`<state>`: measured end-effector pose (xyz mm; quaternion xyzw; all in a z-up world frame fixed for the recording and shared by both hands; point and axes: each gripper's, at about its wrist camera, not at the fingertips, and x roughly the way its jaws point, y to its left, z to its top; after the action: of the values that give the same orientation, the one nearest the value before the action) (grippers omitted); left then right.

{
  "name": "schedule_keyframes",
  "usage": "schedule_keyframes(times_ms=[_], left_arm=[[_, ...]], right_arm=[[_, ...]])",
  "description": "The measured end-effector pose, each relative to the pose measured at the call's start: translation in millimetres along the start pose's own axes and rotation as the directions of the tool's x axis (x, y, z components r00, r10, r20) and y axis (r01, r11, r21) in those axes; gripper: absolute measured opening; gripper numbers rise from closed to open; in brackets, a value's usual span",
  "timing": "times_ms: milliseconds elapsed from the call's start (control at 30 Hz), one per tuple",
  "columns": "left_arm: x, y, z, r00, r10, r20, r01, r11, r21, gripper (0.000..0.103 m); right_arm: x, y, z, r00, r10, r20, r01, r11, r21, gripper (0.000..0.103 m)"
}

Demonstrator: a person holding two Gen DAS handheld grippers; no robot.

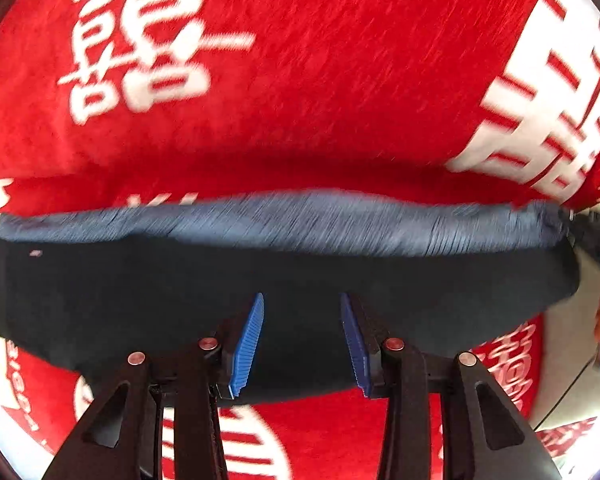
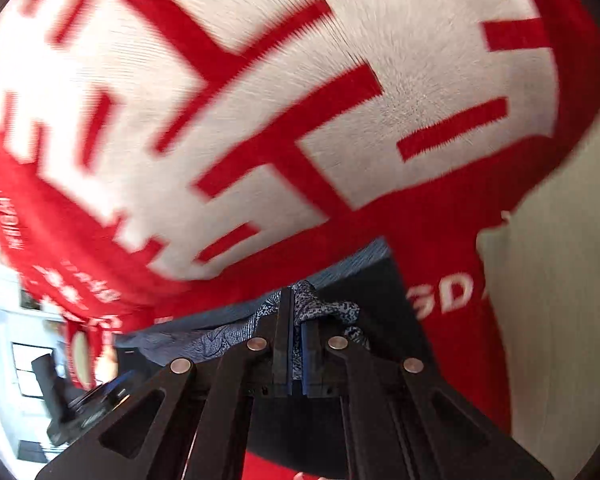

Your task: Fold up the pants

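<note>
pants (image 1: pixel 284 304): lying partly folded on the red blanket (image 1: pixel 320 80)
left gripper (image 1: pixel 302 336): hovering, fingers spread
right gripper (image 2: pixel 296 344): pinching the pants' edge
next: probably carrying that edge across

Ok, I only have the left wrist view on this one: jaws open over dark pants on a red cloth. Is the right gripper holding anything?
Observer: Yes. The right gripper has its jaws closed on a bunch of the pants fabric.
Operator: Same dark cloth I see?
Observer: Where it is pinched, the fabric shows a blue speckled pattern, not plain dark.
Operator: Anything beyond the red cloth?
Observer: The red cloth ends at the right; a pale bare surface lies past its edge.
</note>
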<state>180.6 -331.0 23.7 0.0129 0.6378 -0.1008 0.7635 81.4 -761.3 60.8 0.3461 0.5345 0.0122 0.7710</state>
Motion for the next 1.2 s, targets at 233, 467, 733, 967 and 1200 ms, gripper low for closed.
schedule_keyframes(times_ms=[233, 467, 733, 967, 1200], left_arm=[[48, -15, -17, 0.994, 0.071, -0.085, -0.070, 0.997, 0.016, 0.042], [77, -47, -5, 0.992, 0.103, -0.070, -0.098, 0.993, 0.069, 0.042], [88, -53, 22, 0.987, 0.153, -0.044, -0.149, 0.986, 0.080, 0.058], [74, -71, 32, 0.984, 0.174, -0.041, -0.168, 0.980, 0.108, 0.058], [68, -91, 12, 0.982, 0.183, -0.049, -0.175, 0.974, 0.141, 0.058]], right_arm=[[37, -12, 14, 0.990, -0.135, -0.031, 0.135, 0.991, -0.006, 0.016], [-11, 1, -3, 0.980, -0.174, 0.098, 0.180, 0.983, -0.046, 0.072], [-27, -25, -94, 0.994, -0.108, 0.005, 0.107, 0.991, 0.076, 0.059], [3, -46, -144, 0.981, -0.194, 0.013, 0.189, 0.968, 0.166, 0.043], [14, -20, -92, 0.993, -0.064, 0.102, 0.058, 0.997, 0.059, 0.028]])
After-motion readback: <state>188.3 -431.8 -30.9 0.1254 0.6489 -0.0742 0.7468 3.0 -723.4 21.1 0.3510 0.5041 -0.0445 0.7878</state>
